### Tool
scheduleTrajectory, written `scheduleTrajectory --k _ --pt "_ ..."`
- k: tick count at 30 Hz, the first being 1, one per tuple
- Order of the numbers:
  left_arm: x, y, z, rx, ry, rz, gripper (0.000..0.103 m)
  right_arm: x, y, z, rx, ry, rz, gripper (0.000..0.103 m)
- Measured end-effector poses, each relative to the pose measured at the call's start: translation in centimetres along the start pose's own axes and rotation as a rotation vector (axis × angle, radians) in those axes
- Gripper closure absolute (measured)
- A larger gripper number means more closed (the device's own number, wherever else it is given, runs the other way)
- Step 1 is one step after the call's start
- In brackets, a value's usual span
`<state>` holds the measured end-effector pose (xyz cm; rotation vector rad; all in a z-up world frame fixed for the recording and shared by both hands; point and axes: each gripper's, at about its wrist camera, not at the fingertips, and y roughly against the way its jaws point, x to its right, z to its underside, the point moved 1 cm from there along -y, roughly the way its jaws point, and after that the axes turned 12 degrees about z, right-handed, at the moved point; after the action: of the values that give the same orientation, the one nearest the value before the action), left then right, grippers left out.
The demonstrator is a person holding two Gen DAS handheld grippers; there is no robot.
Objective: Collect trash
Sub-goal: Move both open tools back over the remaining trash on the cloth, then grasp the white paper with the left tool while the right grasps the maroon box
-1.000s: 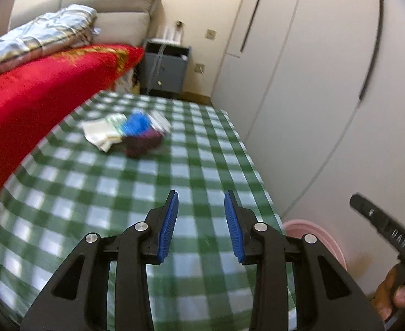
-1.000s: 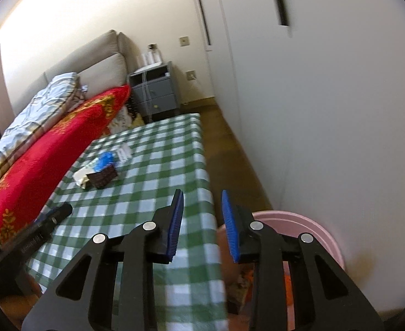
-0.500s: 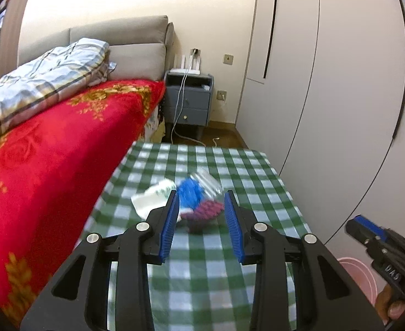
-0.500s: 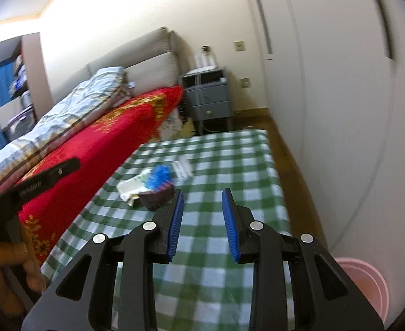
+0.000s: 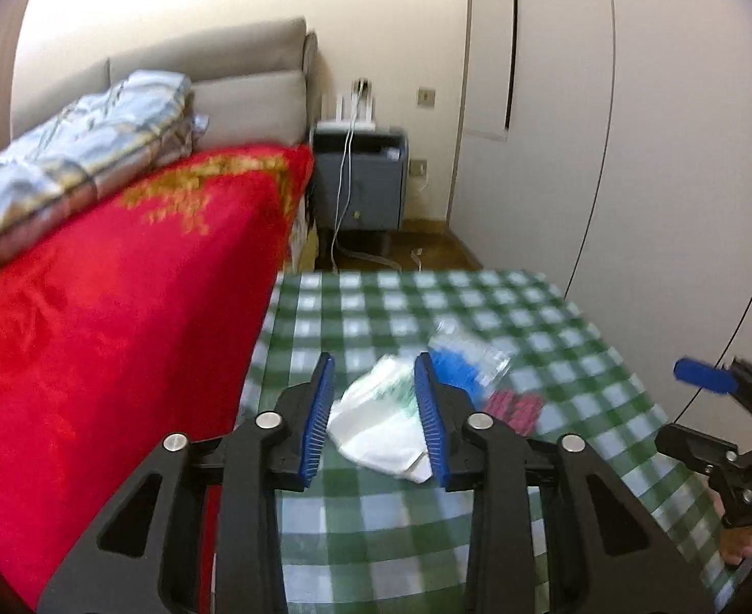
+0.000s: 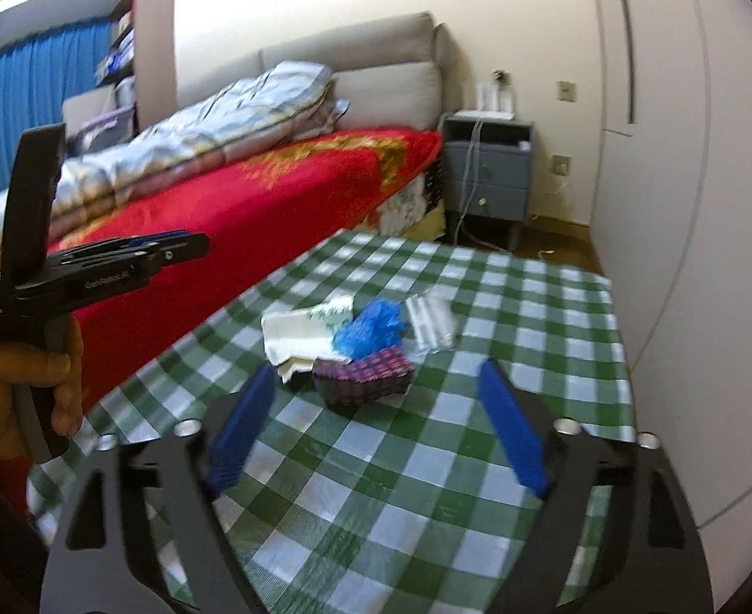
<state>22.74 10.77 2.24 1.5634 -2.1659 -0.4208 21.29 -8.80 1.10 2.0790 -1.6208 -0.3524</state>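
Trash pile [image 6: 358, 340] sits mid green-checked table [image 6: 478, 460]; your left gripper [image 5: 374, 409], spread, frames the white wrapper [image 5: 381, 424], right gripper [image 6: 376, 424] wide apart before the maroon packet [image 6: 363, 376]: lower, pinch 1 piece squarely.

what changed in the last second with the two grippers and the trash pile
Both grippers closed in on the trash pile. The left gripper now frames the white wrapper, jaws open. The right gripper spread its jaws wide near the dark purple packet. Nothing is gripped; the pile stayed put on the checked table.
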Motion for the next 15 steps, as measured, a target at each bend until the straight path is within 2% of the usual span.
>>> scheduleTrajectory --k 4,7,12,14,15 --pt "-2.1 -1.7 1.1 -0.033 0.040 0.014 0.077 -1.4 -3.3 0.6 -0.029 0.037 0.012 0.010" --pt "-3.7 -3.1 2.0 -0.058 0.089 0.017 0.077 -2.3 -5.6 0.8 -0.051 0.077 0.006 0.010" --pt "-5.1 -5.2 2.8 -0.090 0.115 0.039 0.077 -3.1 -8.4 0.6 -0.076 0.104 0.001 0.010" --pt "-5.6 -5.9 2.9 -0.103 0.134 0.052 0.072 -3.4 -9.2 0.6 -0.081 0.123 0.002 0.010" --pt "-5.8 -6.4 3.0 -0.113 0.147 0.053 0.058 -3.6 -9.6 0.6 -0.086 0.135 0.000 0.010"
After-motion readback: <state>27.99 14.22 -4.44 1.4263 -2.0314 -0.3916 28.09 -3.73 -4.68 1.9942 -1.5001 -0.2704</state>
